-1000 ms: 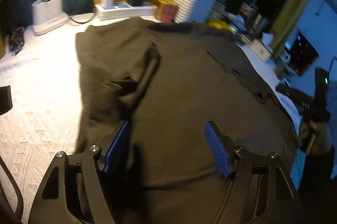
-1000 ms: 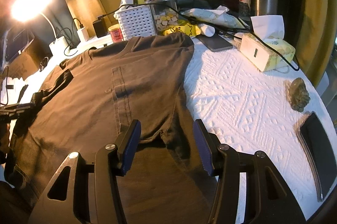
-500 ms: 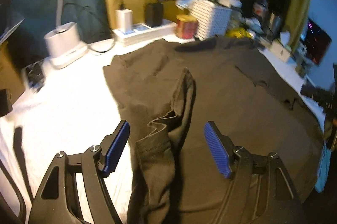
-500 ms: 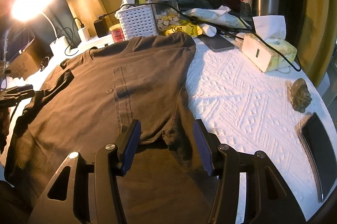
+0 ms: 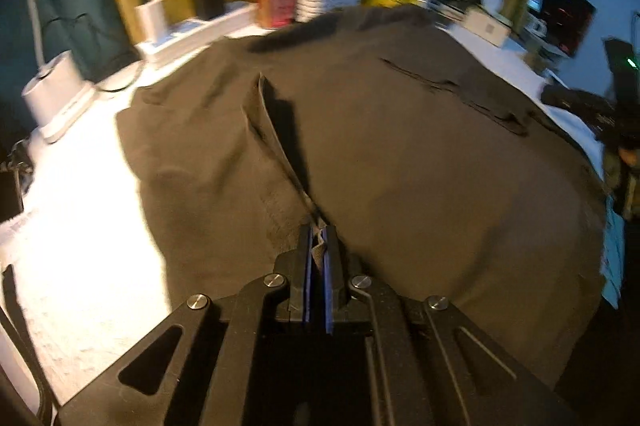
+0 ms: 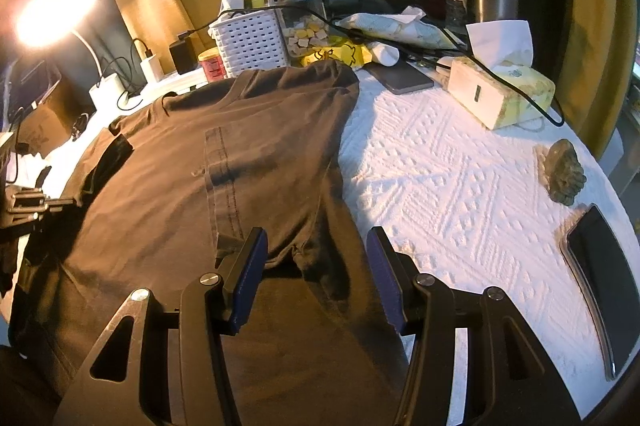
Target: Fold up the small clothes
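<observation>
A dark brown shirt lies spread on a white patterned table cover. In the left wrist view my left gripper is closing its jaws, and the blue pads pinch a raised ridge of the shirt's cloth near its left side. That ridge runs away from the tips toward the sleeve. In the right wrist view the shirt shows its front placket, and my right gripper stands open just above the shirt's right edge and sleeve, with cloth under the gap but not gripped. The left gripper shows at the far left there.
Along the far table edge stand a white basket, a red tin, a power strip with chargers and bottles. A tissue box, a small dark figurine and a phone lie to the right.
The left gripper's jaws went from wide open to closed on a fold of the shirt, and its view rolled and shifted. The right gripper and its view stayed the same.
</observation>
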Demonstrator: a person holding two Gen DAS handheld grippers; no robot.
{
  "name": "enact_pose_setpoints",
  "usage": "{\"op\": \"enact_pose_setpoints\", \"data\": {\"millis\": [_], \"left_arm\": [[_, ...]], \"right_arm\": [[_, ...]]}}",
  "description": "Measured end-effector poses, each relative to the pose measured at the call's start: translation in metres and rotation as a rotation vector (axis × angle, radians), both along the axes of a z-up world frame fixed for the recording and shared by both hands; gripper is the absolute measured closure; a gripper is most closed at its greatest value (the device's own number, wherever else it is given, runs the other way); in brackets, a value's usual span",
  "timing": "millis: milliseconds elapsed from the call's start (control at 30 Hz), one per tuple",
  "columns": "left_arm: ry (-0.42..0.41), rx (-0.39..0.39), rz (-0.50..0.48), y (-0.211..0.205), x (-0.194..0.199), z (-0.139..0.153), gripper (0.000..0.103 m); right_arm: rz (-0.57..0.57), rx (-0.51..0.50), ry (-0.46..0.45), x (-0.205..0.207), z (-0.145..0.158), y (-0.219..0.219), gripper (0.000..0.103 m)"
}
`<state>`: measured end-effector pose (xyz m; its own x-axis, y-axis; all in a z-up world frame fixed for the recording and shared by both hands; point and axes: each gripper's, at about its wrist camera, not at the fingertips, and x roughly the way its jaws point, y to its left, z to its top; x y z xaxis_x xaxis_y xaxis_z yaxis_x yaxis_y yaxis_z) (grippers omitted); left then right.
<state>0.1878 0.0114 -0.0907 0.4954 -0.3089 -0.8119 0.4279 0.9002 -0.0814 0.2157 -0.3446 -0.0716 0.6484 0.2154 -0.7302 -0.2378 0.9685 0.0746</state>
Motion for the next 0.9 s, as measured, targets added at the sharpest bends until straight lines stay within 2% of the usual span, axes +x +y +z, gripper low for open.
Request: {"op": "enact_pose_setpoints", "data": {"millis": [167,300,333,400,433,700,900], "left_arm": [[0.009,0.043,-0.020,-0.019,-0.002,0.005,0.098],[-0.024,0.021,0.011,-0.018,0.007,0.016,0.094],[-0.035,0.025,0.020,-0.017,0.009,0.018,0.089],[-0.038,0.034,0.038,-0.015,0.012,0.017,0.049],[-0.030,0.031,0.042,-0.013,0.011,0.016,0.044],[0.069,0.007,-0.026,-0.021,-0.015,-0.004,0.043],[0.069,-0.029,-0.058,-0.027,-0.038,0.001,0.043]], "right_arm": [[0.000,0.003,0.000,0.000,0.000,0.000,0.049],[-0.007,0.007,-0.002,-0.001,0.001,-0.003,0.049],[-0.010,0.007,-0.003,-0.002,0.001,-0.004,0.049],[-0.015,0.008,-0.002,-0.003,0.001,-0.007,0.048],[-0.016,0.008,-0.002,-0.003,0.001,-0.008,0.048],[-0.019,0.005,0.007,-0.006,-0.003,-0.010,0.048],[0.001,0.001,-0.001,-0.009,0.000,-0.002,0.049]]}}
